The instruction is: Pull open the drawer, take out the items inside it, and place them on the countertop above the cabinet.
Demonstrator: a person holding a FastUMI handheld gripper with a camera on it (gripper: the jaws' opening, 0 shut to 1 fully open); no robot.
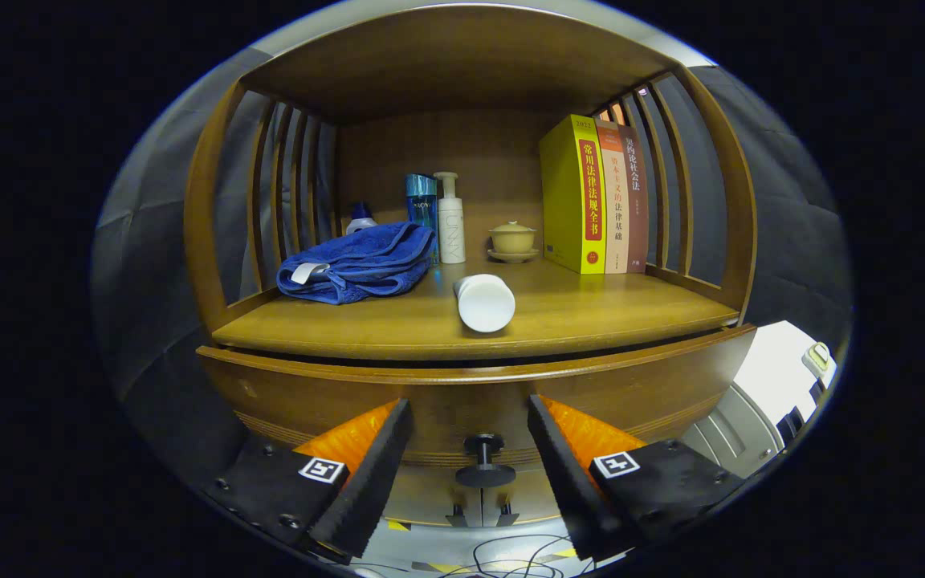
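Note:
The wooden cabinet has a drawer front (631, 385) just under the countertop (591, 317), with a thin dark gap between them. A small dark knob (484, 461) sticks out of the drawer front. My gripper (469, 405) is open, one finger on each side of the knob, and neither finger touches it. The inside of the drawer is hidden. On the countertop a white cylindrical bottle (485, 302) lies on its side near the front edge, and a folded blue towel (360, 262) rests to its left.
At the back of the countertop stand a blue bottle (421, 202), a white pump bottle (451, 221), a lidded tan cup on a saucer (513, 240) and three upright books (595, 197). Slatted wooden sides enclose the shelf. Cables (503, 558) lie on the floor below.

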